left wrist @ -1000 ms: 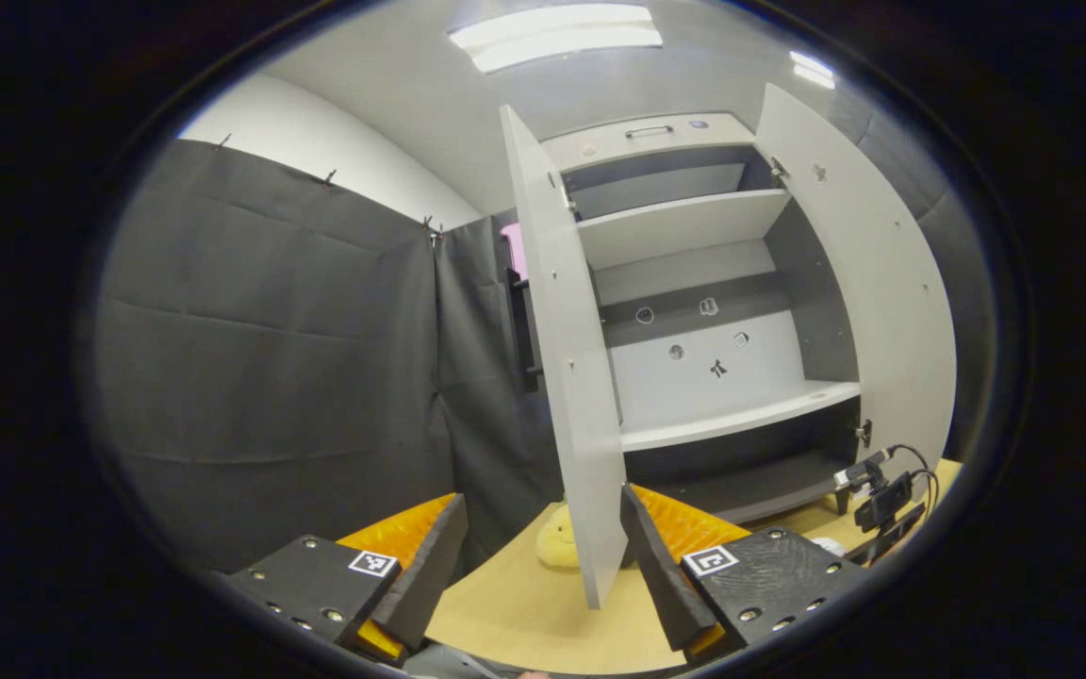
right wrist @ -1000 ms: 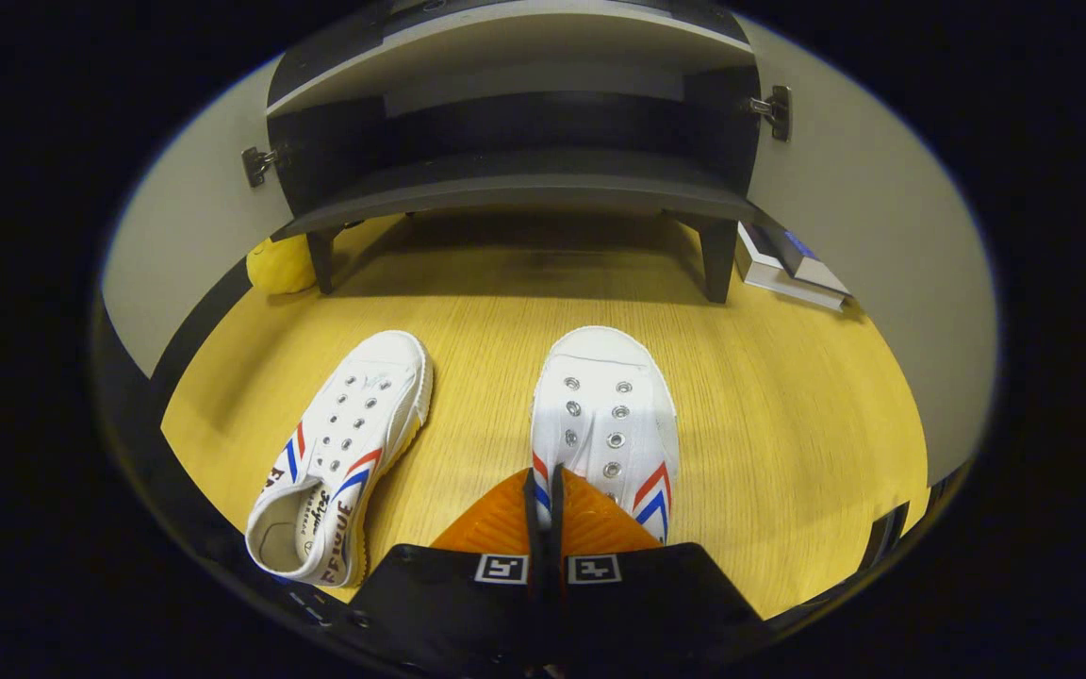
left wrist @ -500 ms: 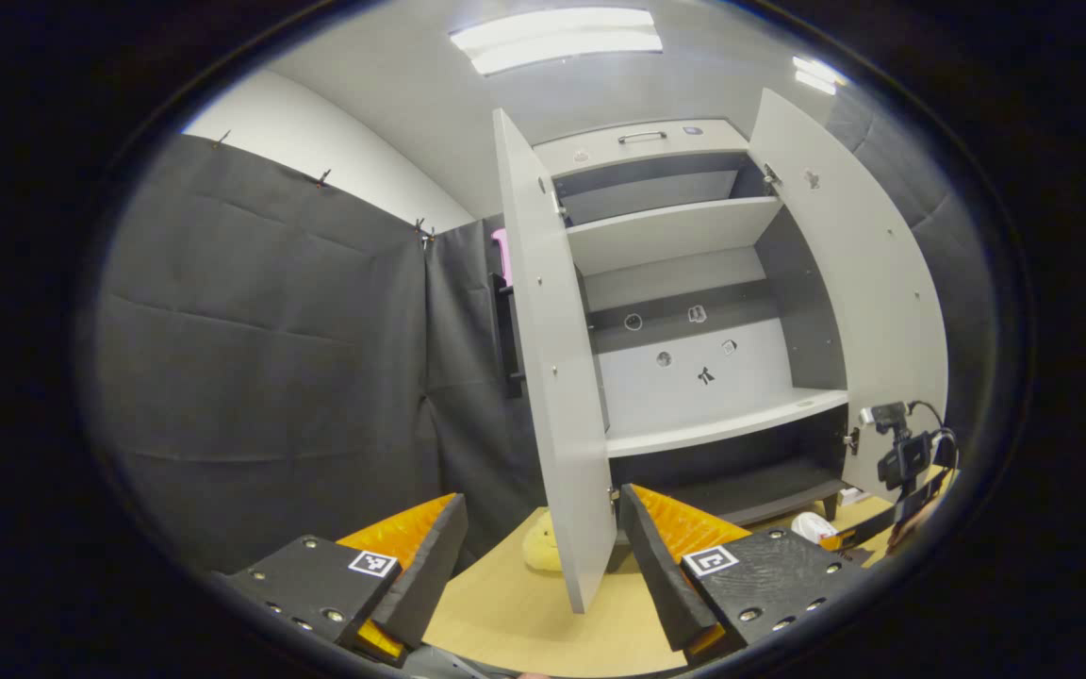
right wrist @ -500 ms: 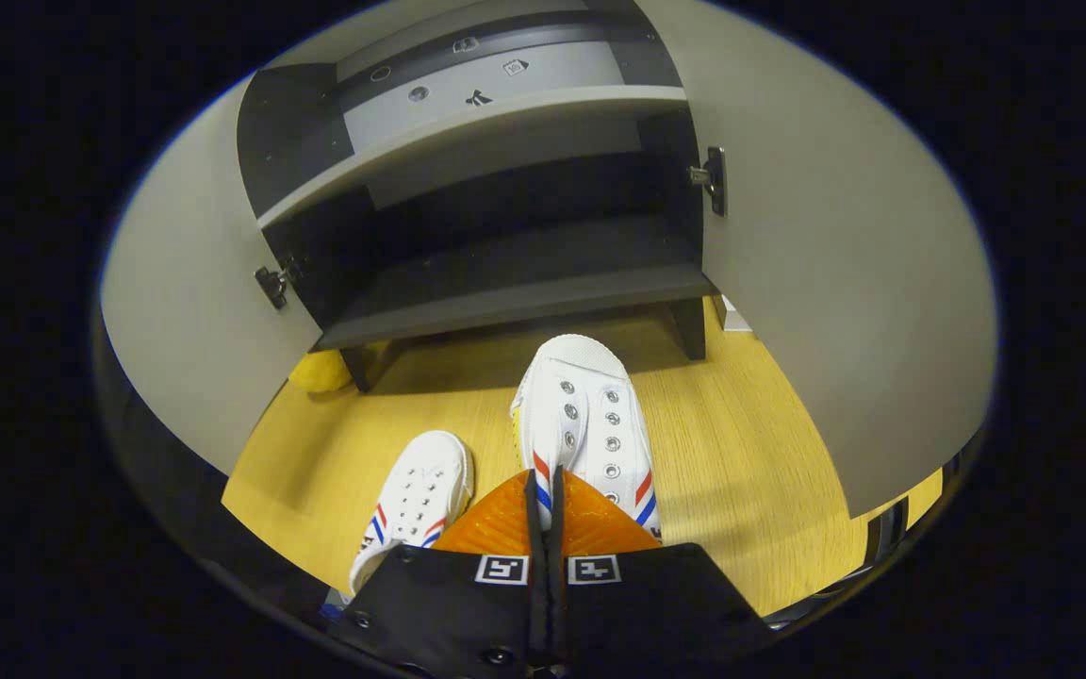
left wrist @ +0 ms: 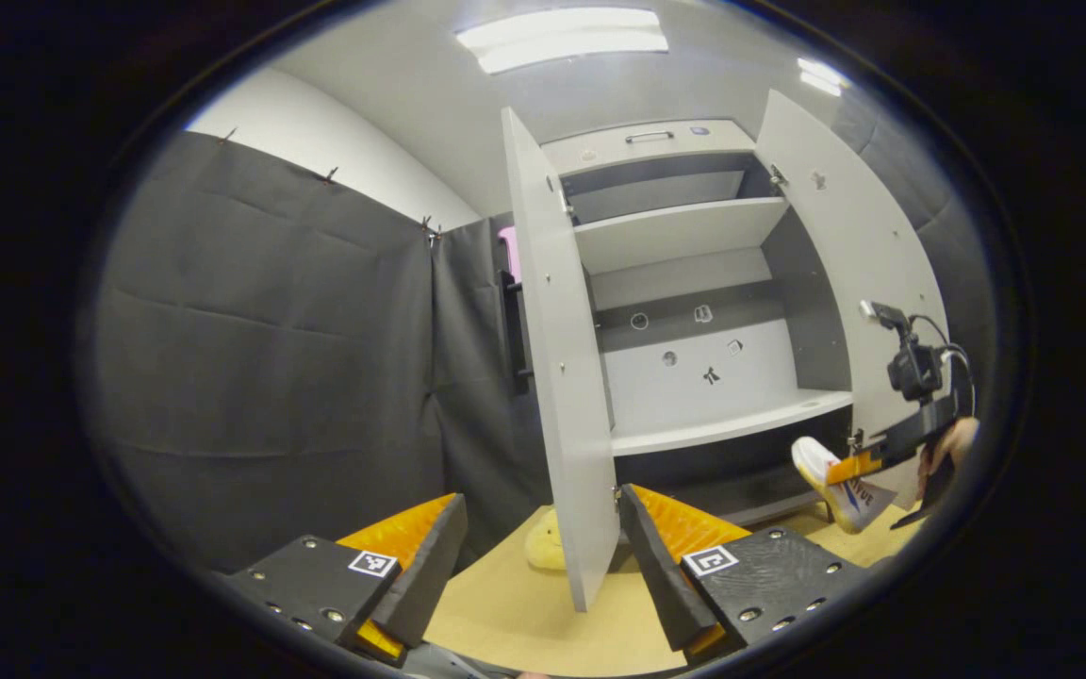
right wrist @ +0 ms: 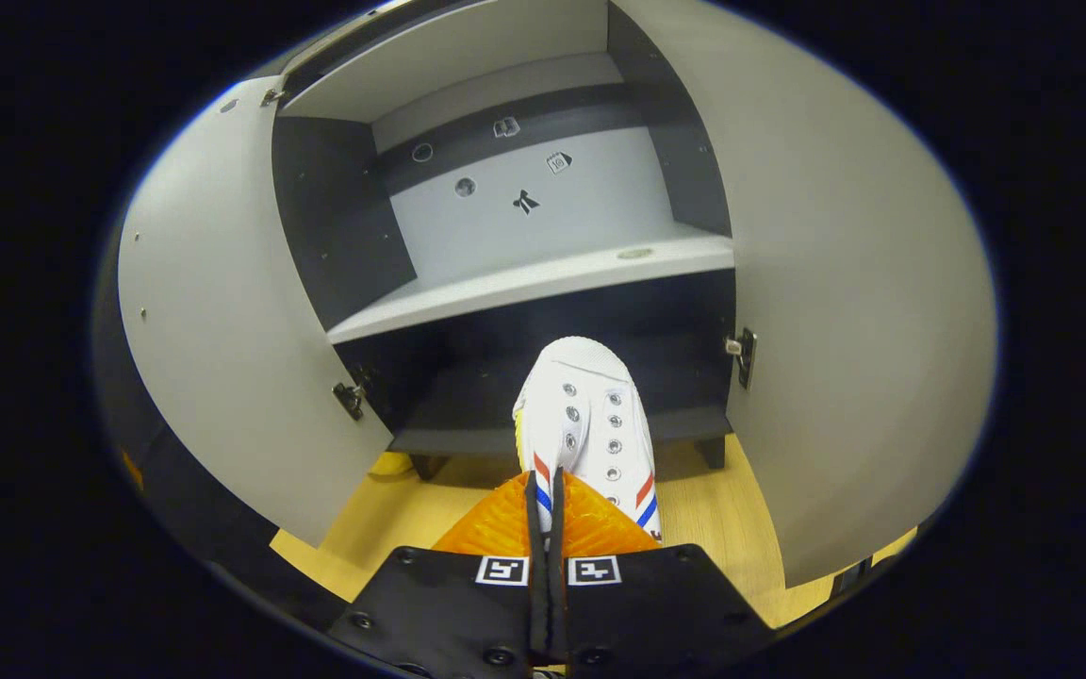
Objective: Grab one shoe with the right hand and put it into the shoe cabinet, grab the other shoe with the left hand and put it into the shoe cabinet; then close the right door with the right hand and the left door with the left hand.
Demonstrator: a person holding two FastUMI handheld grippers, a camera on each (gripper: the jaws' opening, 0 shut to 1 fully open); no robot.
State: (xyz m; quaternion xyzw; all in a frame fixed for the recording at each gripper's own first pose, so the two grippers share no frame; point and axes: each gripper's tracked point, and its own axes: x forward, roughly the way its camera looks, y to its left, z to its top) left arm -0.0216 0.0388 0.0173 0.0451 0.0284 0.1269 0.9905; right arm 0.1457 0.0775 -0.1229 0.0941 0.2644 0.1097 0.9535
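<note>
In the right gripper view my right gripper (right wrist: 543, 476) is shut on the collar of a white shoe (right wrist: 590, 415) with red and blue stripes. The shoe hangs toe-first in the air before the dark bottom compartment (right wrist: 505, 377) of the shoe cabinet. Both cabinet doors, left door (right wrist: 222, 330) and right door (right wrist: 845, 311), stand wide open. In the left gripper view my left gripper (left wrist: 541, 528) is open and holds nothing, low beside the left door (left wrist: 562, 377). Farther right there, the right gripper (left wrist: 868, 462) carries the shoe (left wrist: 826, 471).
A pale middle shelf (right wrist: 524, 283) and an upper shelf (left wrist: 684, 231) cross the cabinet. A yellow soft object (left wrist: 543, 545) lies on the wooden floor (left wrist: 524, 622) by the left door's foot. A hand (left wrist: 948, 443) holds the right gripper.
My right gripper has lifted the shoe off the floor and up toward the cabinet's bottom compartment; the second shoe has dropped out of its view. The left gripper has hardly moved.
</note>
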